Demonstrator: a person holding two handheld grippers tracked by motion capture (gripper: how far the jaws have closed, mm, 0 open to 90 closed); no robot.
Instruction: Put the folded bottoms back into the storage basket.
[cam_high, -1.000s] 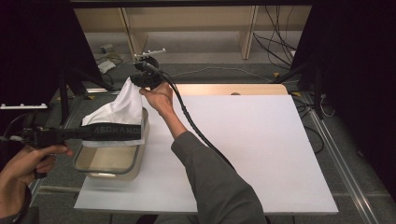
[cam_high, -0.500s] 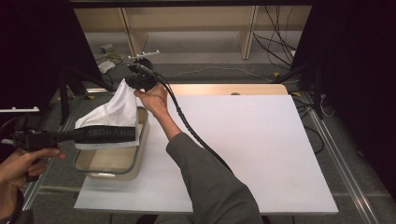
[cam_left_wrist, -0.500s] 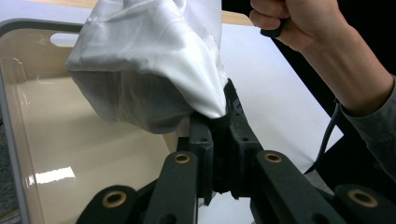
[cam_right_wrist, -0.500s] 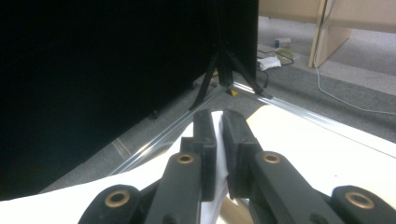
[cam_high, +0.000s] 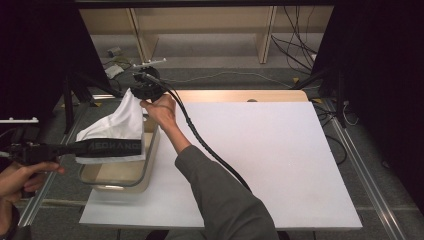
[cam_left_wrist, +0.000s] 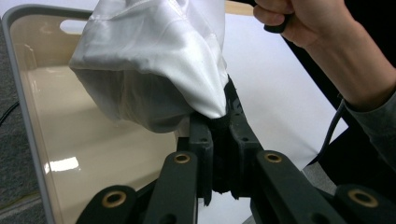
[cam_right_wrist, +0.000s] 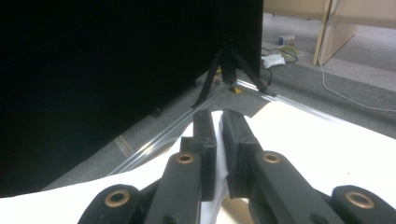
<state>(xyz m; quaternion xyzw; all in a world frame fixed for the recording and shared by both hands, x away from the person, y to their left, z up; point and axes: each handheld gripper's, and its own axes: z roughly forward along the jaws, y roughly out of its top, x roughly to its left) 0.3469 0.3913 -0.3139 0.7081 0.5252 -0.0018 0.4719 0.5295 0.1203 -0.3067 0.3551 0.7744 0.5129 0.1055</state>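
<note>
- Your left gripper (cam_left_wrist: 219, 135) is clenched on one corner of the glossy white satin cloth (cam_high: 117, 127), and your right gripper (cam_high: 142, 92) pinches the far corner in its closed jaws.
- The cloth hangs stretched between them, over the shallow beige plastic tray with a grey rim (cam_high: 150, 162) at the white table's (cam_high: 280, 165) left edge.
- Pull further apart and the slippery fabric could slide out of a thin pinch.
- Lower unevenly and a fold may drape over the rim.
- It looks smooth, creased, bunched near each grip.
</note>
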